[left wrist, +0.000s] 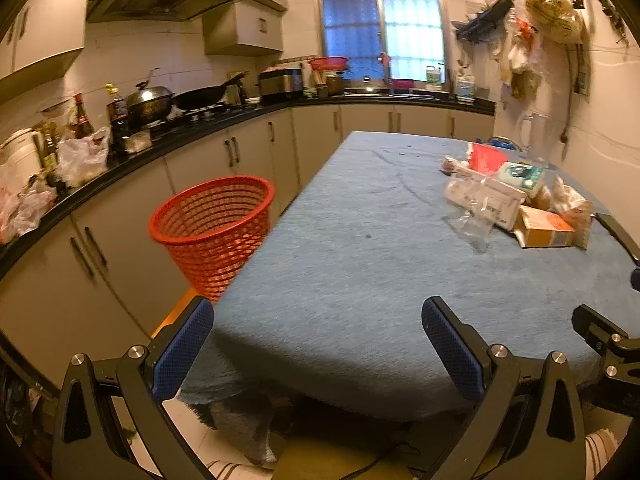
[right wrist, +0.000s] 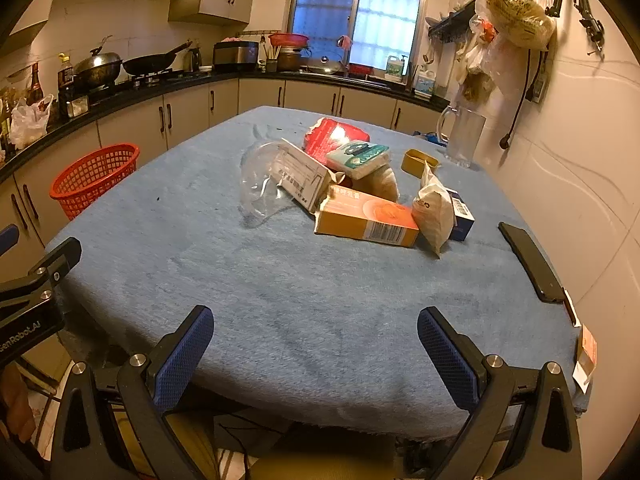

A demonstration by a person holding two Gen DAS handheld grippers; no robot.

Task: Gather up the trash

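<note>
Trash (right wrist: pixel 352 188) lies heaped on the far right part of the blue tablecloth (right wrist: pixel 280 280), well beyond our fingers. We hold the left gripper (left wrist: pixel 318 344) and the right gripper (right wrist: pixel 316 344) at the table's near edge, both with fingers spread wide and nothing between them. In the pile we see an orange carton (right wrist: pixel 366 220), a white box (right wrist: pixel 304 178), a red packet (right wrist: pixel 334 136) and clear plastic (right wrist: pixel 256 184). A black phone (right wrist: pixel 530 262) lies near the right edge. A red mesh basket (left wrist: pixel 212 228) stands beside the table's left side, before the kitchen cabinets (left wrist: pixel 200 160).
</note>
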